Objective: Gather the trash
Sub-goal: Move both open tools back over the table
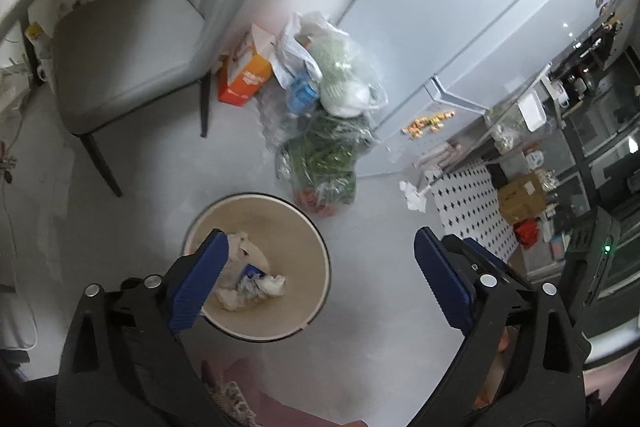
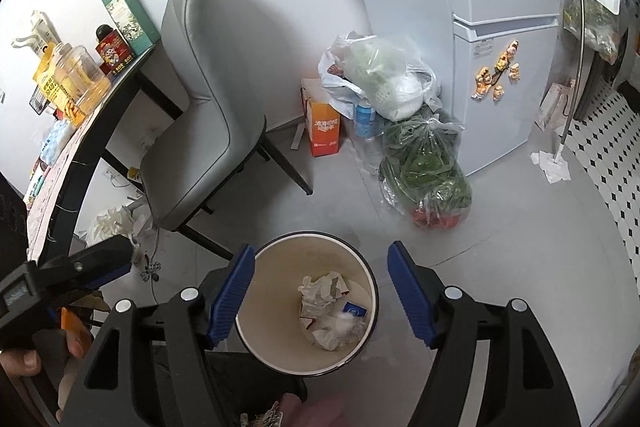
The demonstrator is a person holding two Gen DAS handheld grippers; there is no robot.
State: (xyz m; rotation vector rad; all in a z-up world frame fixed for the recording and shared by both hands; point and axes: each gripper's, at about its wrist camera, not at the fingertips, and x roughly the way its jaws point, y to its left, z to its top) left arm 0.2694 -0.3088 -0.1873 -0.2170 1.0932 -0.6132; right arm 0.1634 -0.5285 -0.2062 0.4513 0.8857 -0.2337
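A round beige trash bin stands on the grey floor and holds crumpled white paper and wrappers. My left gripper is open and empty above the bin, its left finger over the rim. My right gripper is open and empty, its two fingers spread to either side of the bin from above. The left gripper also shows at the left edge of the right wrist view, held by a hand.
A grey chair stands left of the bin beside a cluttered table. Plastic bags of vegetables, an orange carton and a fridge are behind. Crumpled tissue lies near the tiled floor; more paper lies under the table.
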